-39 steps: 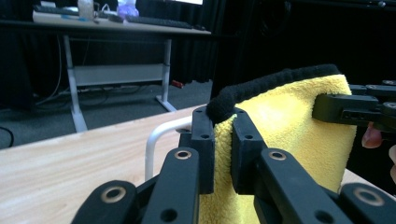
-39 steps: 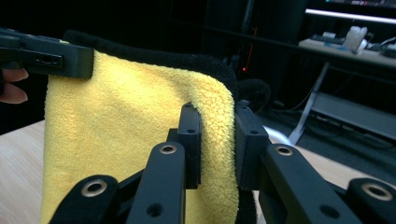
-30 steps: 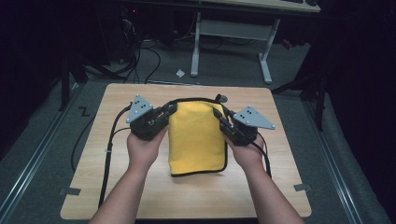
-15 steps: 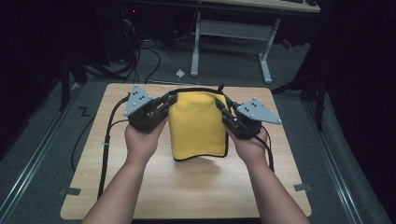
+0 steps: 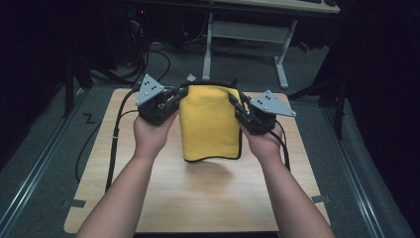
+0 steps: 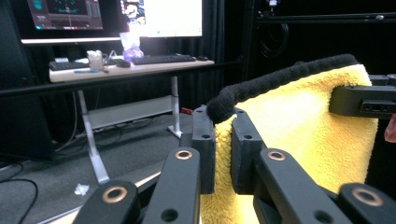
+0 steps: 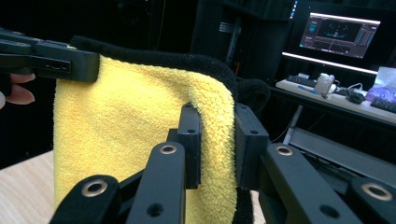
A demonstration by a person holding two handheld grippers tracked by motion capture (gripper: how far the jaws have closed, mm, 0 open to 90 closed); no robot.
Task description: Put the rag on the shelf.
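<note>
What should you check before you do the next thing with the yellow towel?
1. Left hand-held gripper pinches the top corner of the yellow towel: ok.
2. Right hand-held gripper pinches the other top corner: ok.
3. Black trim runs stretched between the two grips, no sag: ok.
4. Bottom edge hangs off the table, with a shadow beneath: ok.
5. Towel hangs flat, no twist on the side facing the high view: ok.
6. Far side of the towel smooth: cannot tell.
</note>
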